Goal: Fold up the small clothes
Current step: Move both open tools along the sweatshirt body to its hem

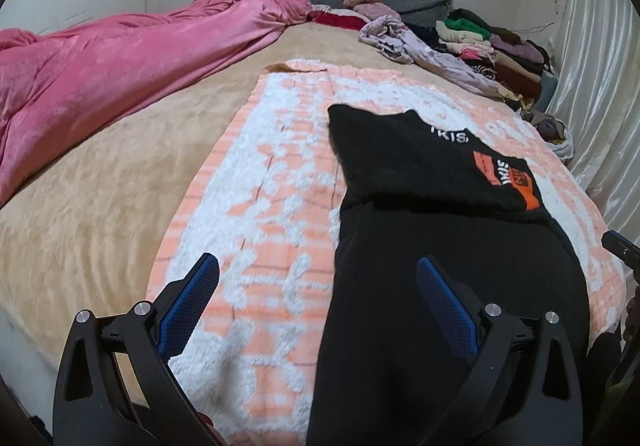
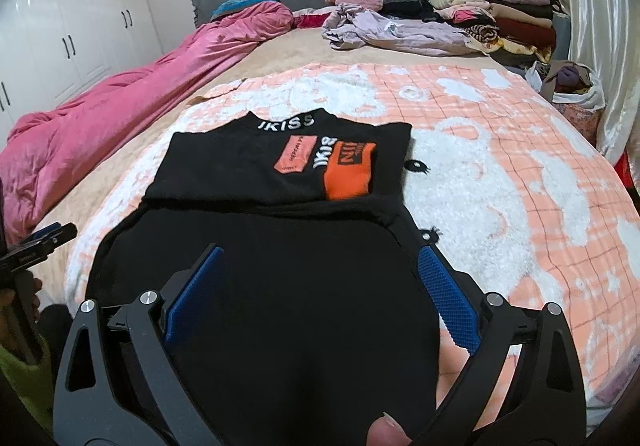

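Both tongs, left tongs [image 1: 318,300] and right tongs [image 2: 320,282], stand wide and hold nothing; the black shirt [image 2: 280,205] lies half folded on the peach blanket [image 2: 500,165], near the bed's front edge.

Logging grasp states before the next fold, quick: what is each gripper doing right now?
Left gripper: jaws open, holding nothing, above the black garment's left edge.
Right gripper: jaws open, holding nothing, over the garment.

We see a black top [image 2: 280,246] with orange patches on a peach-and-white blanket [image 2: 500,173]; pink duvet [image 1: 100,69] at ten o'clock.
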`<state>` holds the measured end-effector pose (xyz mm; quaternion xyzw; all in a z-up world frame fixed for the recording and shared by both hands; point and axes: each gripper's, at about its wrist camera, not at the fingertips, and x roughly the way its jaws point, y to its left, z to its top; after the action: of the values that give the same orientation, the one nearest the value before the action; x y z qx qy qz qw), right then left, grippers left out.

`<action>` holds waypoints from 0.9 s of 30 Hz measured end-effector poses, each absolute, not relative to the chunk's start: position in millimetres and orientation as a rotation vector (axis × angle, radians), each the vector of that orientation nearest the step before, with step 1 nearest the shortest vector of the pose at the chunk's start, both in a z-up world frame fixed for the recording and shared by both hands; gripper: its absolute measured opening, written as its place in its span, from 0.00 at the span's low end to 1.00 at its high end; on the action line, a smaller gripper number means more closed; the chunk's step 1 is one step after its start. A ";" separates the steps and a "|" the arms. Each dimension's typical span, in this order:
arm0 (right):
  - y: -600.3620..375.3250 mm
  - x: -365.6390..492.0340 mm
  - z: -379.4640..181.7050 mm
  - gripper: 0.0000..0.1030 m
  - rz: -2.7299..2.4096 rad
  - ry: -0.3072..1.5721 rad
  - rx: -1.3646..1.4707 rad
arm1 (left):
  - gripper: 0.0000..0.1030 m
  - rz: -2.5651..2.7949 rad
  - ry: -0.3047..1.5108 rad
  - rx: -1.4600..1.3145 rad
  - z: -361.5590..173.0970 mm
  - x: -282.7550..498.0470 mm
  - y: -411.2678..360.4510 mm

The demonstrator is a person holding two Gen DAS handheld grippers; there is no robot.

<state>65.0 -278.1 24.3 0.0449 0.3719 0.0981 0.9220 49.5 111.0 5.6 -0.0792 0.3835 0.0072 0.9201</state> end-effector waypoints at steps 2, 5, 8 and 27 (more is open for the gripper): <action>-280.1 61.9 22.0 0.88 0.205 0.772 0.094 | 0.96 0.018 0.798 -0.164 2.2 45.9 113.0; -281.8 57.4 20.4 0.88 0.205 0.774 0.090 | 0.96 0.025 0.811 -0.164 -1.3 41.2 114.5; -283.7 54.8 19.6 0.88 0.206 0.777 0.089 | 0.96 0.027 0.823 -0.161 -5.2 36.6 115.8; -307.8 21.5 -20.2 0.88 0.169 0.885 0.069 | 0.95 -0.011 0.929 -0.161 -41.1 12.2 105.8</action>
<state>21.5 -307.8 -20.2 0.0331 0.4276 0.0815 0.8997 12.2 105.8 -41.1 -0.0778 0.4474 -0.0055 0.8909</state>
